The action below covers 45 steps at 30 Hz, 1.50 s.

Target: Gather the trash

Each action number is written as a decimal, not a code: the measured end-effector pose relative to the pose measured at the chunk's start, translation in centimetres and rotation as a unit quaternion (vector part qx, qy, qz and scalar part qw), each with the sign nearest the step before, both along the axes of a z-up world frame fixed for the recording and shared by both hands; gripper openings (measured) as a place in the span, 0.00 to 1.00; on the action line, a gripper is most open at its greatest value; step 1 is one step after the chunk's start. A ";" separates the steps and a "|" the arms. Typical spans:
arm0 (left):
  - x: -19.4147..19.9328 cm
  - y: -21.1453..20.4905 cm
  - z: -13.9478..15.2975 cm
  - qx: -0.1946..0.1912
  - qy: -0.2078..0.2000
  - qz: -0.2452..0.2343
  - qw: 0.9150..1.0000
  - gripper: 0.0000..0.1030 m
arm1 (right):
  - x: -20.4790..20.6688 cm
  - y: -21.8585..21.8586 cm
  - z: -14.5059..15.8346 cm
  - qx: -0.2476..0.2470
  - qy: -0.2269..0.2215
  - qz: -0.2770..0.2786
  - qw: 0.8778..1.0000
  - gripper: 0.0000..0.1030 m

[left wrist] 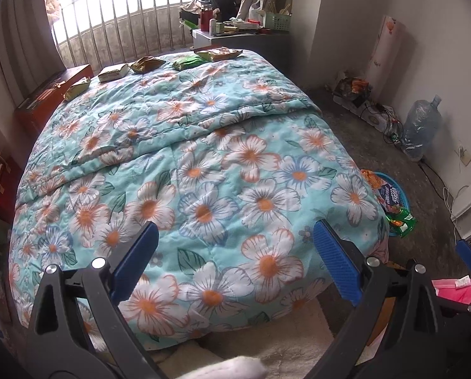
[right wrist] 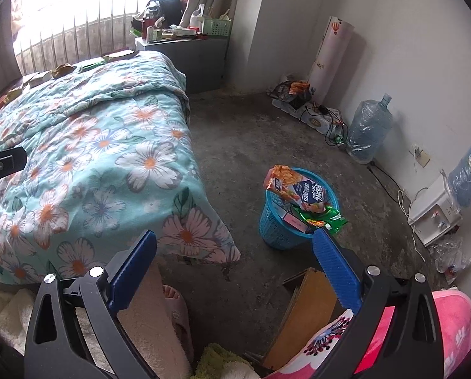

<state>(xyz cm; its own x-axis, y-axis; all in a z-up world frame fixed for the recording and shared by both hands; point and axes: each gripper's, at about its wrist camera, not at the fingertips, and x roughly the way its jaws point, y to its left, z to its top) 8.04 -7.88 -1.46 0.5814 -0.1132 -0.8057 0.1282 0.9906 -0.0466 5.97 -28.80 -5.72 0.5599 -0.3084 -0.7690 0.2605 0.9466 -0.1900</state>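
Left wrist view: the floral quilt presents a broad, bare surface from 6 o'clock up to mid-frame; passage over it is unobstructed. At 11 to 12 o'clock a row of snack wrappers lies along the far edge, with a metal railing just behind. A cluttered side table stands at 12 o'clock.

Right wrist view: open concrete floor extends from centre toward 12 o'clock. The blue basket, overfilled with wrappers, stands near the bed corner at 5 o'clock of centre. Along the wall at 2 to 3 o'clock stand a water jug, cables and a dispenser. A wooden board blocks 6 o'clock.
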 end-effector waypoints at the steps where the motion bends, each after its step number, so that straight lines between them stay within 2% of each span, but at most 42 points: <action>1: 0.0 -0.1 0.0 -0.001 0.002 -0.002 1.000 0.92 | -0.1 -0.1 0.0 0.000 -0.001 -0.002 1.000 0.93; 15: -0.5 -1.3 -0.1 0.005 0.007 -0.017 1.000 0.92 | -0.7 -0.5 0.1 0.002 -0.007 -0.006 1.000 0.93; 45: -0.3 -1.3 0.1 0.005 0.007 -0.015 1.000 0.92 | -0.7 -0.7 0.5 0.003 -0.010 -0.009 1.000 0.93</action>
